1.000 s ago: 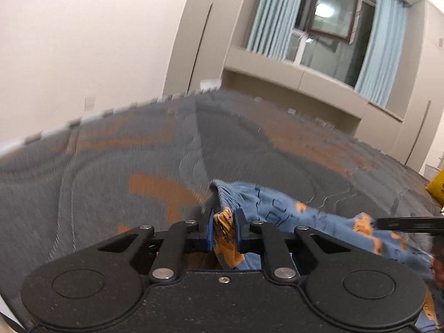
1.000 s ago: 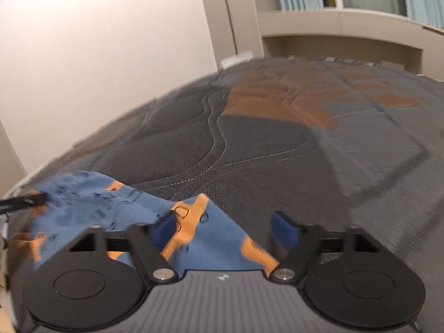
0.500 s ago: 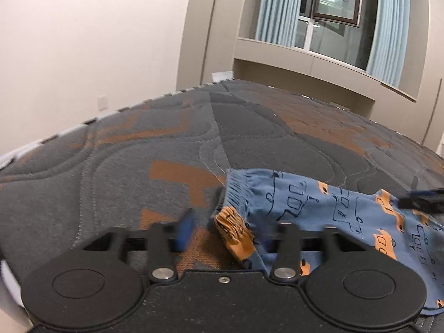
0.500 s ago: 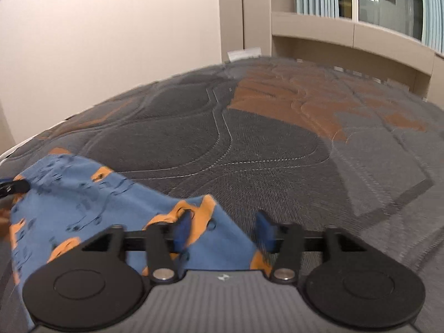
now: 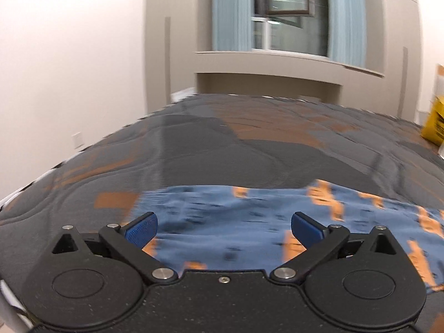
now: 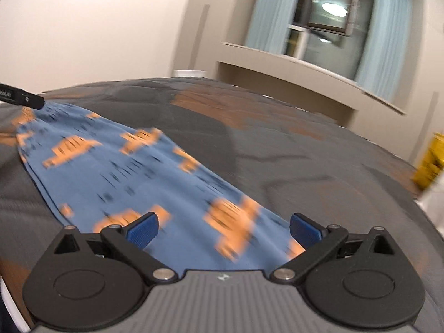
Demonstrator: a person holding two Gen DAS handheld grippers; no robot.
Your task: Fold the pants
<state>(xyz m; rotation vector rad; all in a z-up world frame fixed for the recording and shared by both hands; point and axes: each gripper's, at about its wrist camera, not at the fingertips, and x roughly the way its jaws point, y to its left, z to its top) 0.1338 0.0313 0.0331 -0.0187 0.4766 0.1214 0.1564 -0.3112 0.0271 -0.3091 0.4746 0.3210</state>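
pants (image 5: pixel 244 222): blue, orange print, lying flat on mattress (image 5: pixel 211 152), apparently folded; blur hides detail
left gripper (image 5: pixel 224 226): jaws wide apart, holding nothing, over pants
right gripper (image 6: pixel 223 229): jaws wide apart, holding nothing, over pants
yellow bag (image 6: pixel 428 163): far right, contents unreadable

Right gripper (image 6: pixel 223 229) spread wide above blurred, seemingly flat pants (image 6: pixel 133 172).

Each camera sits on the back of its own gripper and looks forward between the open jaws. The left camera is low and close over the bed (image 5: pixel 194 149), facing the window (image 5: pixel 280 19) straight on. The right camera is low too, turned so the window (image 6: pixel 327 14) sits up to the right. Both see the blue pants (image 5: pixel 236 222) (image 6: pixel 125 172) and the yellow bag (image 5: pixel 434 125) (image 6: pixel 428 163).
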